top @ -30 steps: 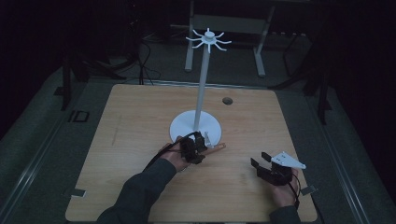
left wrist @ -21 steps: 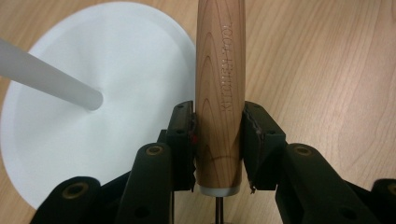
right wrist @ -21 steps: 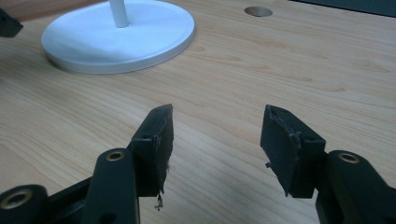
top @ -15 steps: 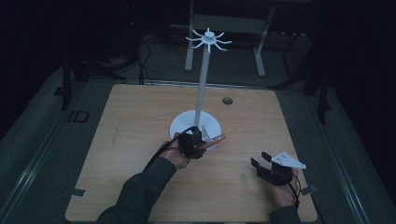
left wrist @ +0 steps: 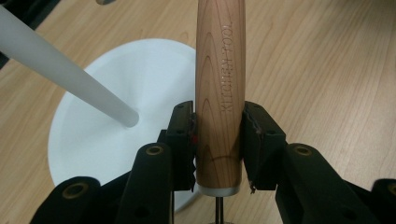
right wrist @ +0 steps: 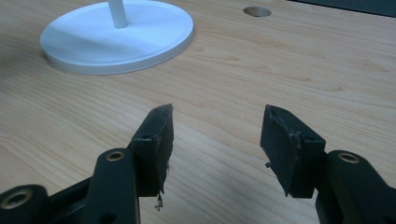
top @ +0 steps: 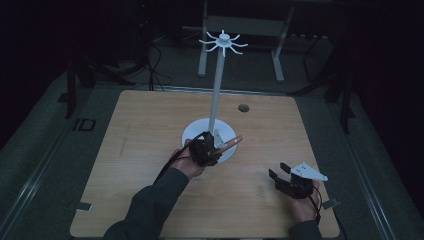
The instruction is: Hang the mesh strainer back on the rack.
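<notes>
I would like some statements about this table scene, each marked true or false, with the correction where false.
1. The left tongs are shut on a wooden handle. True.
2. The right tongs hold a spoon. False: they are open and hold nothing.
3. The white stand has a round base resting on the table. True.
4. The handle carries the words KITCHEN TOOL. True.
5. The table has no hole. False: a round hole lies beyond the stand.
</notes>
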A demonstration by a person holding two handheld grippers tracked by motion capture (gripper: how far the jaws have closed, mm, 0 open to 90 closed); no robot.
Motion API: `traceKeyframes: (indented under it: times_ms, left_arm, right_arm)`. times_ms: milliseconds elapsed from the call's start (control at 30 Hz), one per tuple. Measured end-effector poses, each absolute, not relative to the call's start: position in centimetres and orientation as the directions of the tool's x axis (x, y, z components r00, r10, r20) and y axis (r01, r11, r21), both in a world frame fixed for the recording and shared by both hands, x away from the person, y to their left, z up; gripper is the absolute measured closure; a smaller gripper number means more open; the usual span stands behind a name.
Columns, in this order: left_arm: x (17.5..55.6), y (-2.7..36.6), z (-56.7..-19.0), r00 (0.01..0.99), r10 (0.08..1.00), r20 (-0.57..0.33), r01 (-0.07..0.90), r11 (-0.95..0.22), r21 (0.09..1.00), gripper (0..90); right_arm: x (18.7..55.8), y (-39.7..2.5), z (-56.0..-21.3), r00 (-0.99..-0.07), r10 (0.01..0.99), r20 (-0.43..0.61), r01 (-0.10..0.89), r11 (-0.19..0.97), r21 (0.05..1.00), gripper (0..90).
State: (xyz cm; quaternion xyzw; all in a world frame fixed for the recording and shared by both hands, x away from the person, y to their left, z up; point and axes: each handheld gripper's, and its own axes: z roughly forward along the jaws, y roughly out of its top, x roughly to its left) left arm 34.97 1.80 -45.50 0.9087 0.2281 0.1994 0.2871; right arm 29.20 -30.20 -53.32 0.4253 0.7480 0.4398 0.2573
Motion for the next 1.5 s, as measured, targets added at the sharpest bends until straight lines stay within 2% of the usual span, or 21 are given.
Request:
traceKeyframes:
  times_ms: [1500]
  left_arm:
    - [34.0,2.3,-41.4,0.679,0.695,0.236,0.294,-0.551,0.781,67.4]
  right_arm:
    - [29.2,-30.4,-53.3,-0.493,0.87,-0.008,0.414,0.242,0.878,43.7]
